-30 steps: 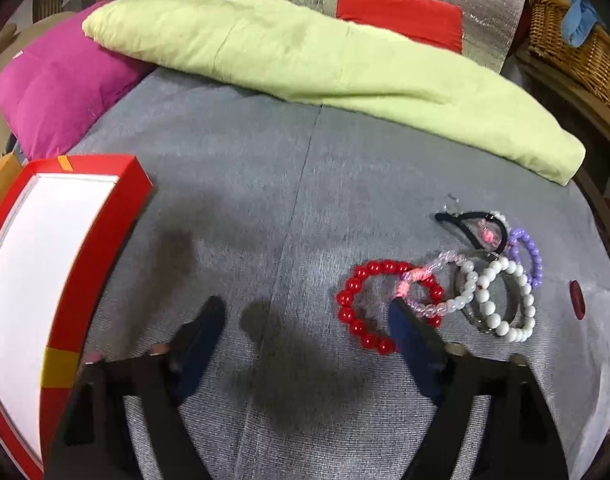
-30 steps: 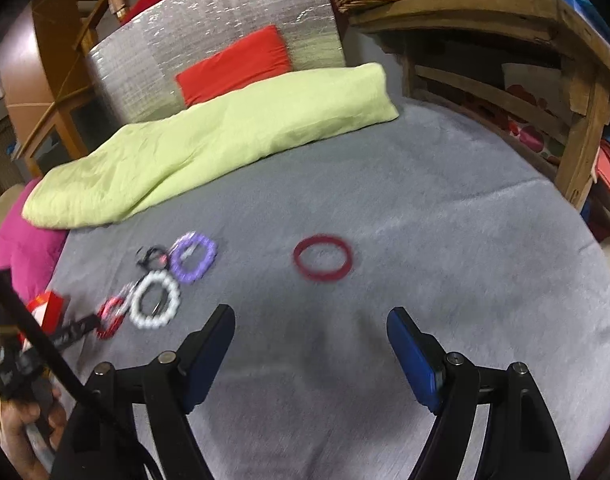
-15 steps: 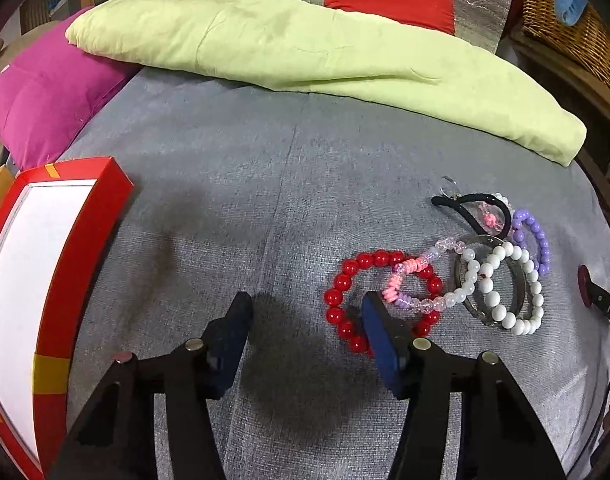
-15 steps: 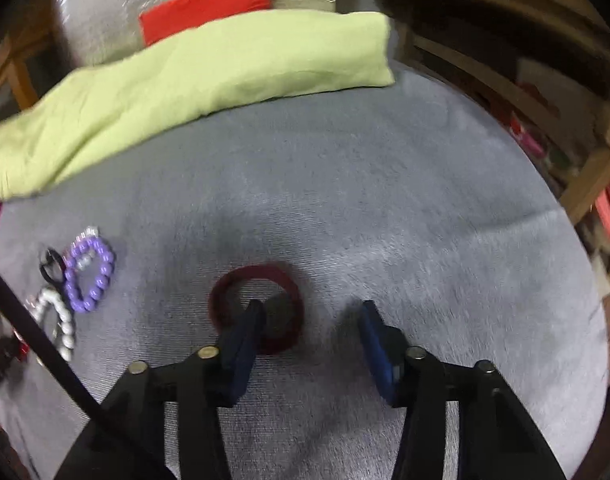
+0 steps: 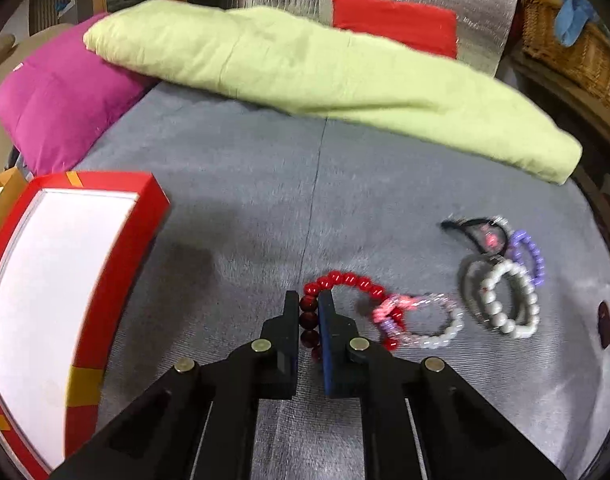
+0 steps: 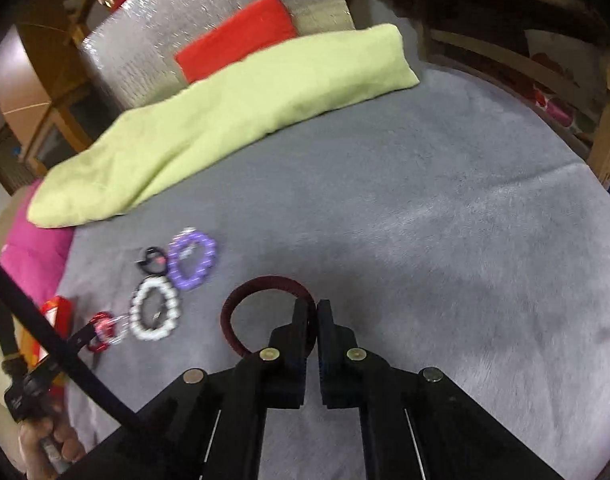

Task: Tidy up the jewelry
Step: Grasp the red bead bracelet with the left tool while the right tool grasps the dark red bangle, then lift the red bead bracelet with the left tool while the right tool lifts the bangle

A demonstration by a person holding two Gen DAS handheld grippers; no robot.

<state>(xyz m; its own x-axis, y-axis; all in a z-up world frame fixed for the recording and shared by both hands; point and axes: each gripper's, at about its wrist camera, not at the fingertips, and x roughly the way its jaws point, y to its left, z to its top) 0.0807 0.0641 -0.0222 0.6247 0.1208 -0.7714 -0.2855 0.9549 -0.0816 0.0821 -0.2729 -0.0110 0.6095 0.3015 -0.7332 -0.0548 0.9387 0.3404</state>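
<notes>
My left gripper (image 5: 309, 308) is shut on the left side of a red bead bracelet (image 5: 345, 282) lying on the grey cloth. A pink and clear bead bracelet (image 5: 421, 322) overlaps it on the right. Further right lie a white bead bracelet (image 5: 509, 300), a purple bead bracelet (image 5: 531, 254) and a black band (image 5: 477, 232). A red box with a white inside (image 5: 45, 280) stands at the left. My right gripper (image 6: 313, 312) is shut on the right side of a dark red ring bangle (image 6: 261, 284). The white (image 6: 155, 312) and purple (image 6: 193, 258) bracelets lie to its left.
A long light green cushion (image 5: 325, 80) lies across the back of the grey surface, with a magenta pillow (image 5: 61, 100) at the back left. A wooden shelf frame (image 6: 577, 92) stands at the right edge. A wicker basket (image 5: 565, 40) sits at the far right.
Both grippers closed. The left one moved right and shut on the red bead bracelet. The right one came down on the dark red bangle and shut on its rim.
</notes>
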